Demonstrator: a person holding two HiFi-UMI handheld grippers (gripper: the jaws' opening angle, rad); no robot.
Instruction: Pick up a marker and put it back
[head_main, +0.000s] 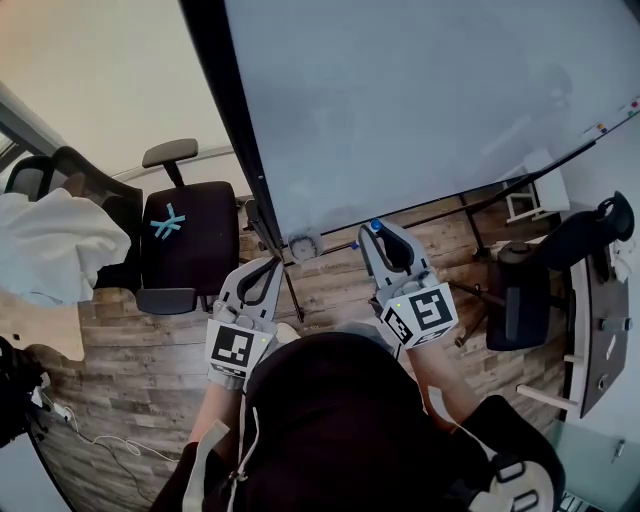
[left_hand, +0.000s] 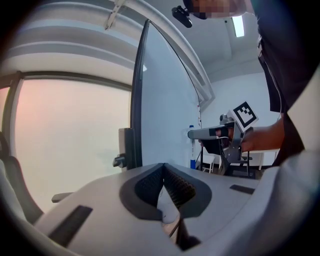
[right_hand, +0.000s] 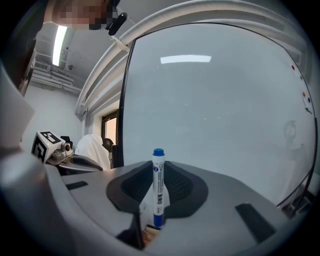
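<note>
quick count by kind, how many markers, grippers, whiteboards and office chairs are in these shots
blue marker: 1
grippers: 2, the left gripper and the right gripper
whiteboard: 1
office chairs: 3
total: 7

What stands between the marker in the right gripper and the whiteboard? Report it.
Nothing visible. The right gripper holds the marker upright, with only open air between it and the whiteboard. The left gripper is shut, off to the side.
</note>
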